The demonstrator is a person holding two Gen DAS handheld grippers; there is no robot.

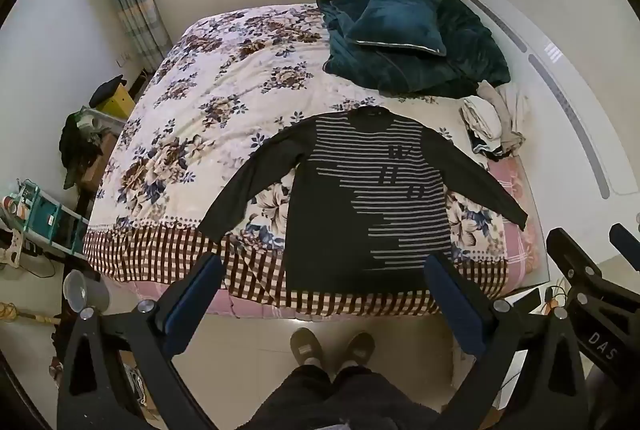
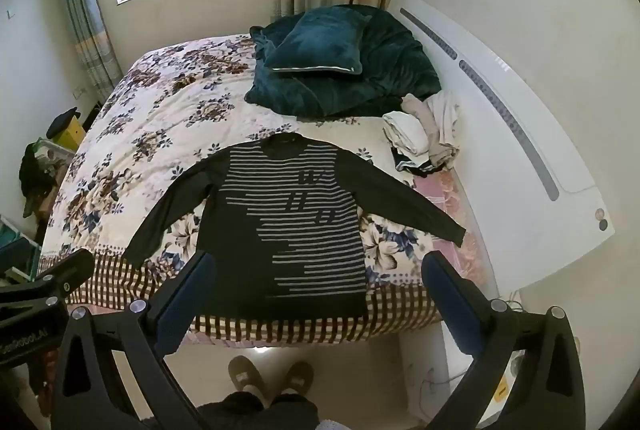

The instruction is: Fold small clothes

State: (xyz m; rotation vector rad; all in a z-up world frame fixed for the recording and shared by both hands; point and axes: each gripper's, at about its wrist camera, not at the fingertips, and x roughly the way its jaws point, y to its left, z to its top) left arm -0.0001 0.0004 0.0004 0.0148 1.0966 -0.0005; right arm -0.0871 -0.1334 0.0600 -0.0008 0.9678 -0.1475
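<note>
A dark long-sleeved shirt with grey stripes (image 1: 360,197) lies flat on the floral bedspread (image 1: 208,97), sleeves spread out, hem at the near edge of the bed. It also shows in the right wrist view (image 2: 292,230). My left gripper (image 1: 324,270) is open and empty, held above the floor in front of the bed, short of the hem. My right gripper (image 2: 316,270) is open and empty at a like height, also short of the hem. The right gripper's fingers show at the right edge of the left wrist view (image 1: 572,258).
A dark teal blanket with a pillow (image 1: 404,33) lies at the head of the bed. A heap of light clothes (image 1: 496,121) sits right of the shirt, by the white headboard (image 1: 568,77). Cluttered shelves (image 1: 48,222) stand on the left. My slippered feet (image 1: 332,346) stand on the tiled floor.
</note>
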